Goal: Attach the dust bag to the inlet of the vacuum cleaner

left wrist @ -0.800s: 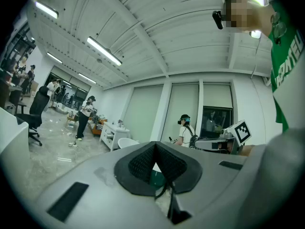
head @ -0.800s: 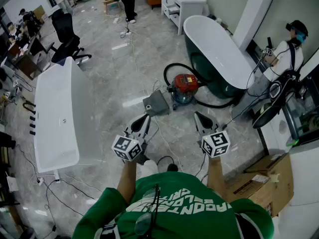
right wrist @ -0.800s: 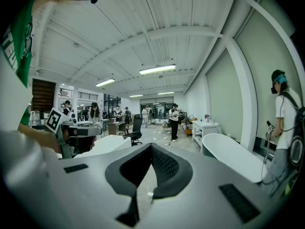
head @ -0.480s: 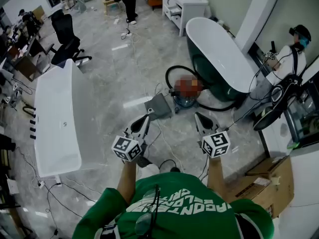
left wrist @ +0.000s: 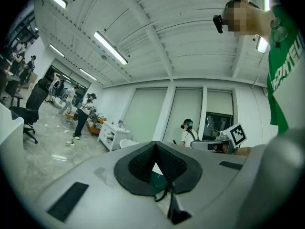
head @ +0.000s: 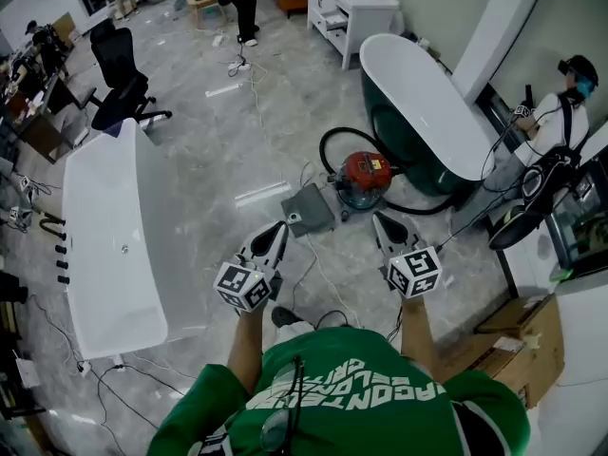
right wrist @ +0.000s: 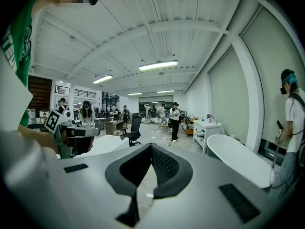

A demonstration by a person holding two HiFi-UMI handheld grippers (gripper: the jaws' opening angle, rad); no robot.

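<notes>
Currently pre-grasp: left gripper (head: 278,226) and right gripper (head: 378,218) both clenched on nothing. Grey dust bag (head: 307,210) lies on floor (head: 214,150) just beside red vacuum cleaner (head: 365,177). Likely best: open 1 claw, descend, pinch bag's edge squarely.

Bright ceiling tubes (right wrist: 158,65) light evenly; fisheye warps the edges.
</notes>
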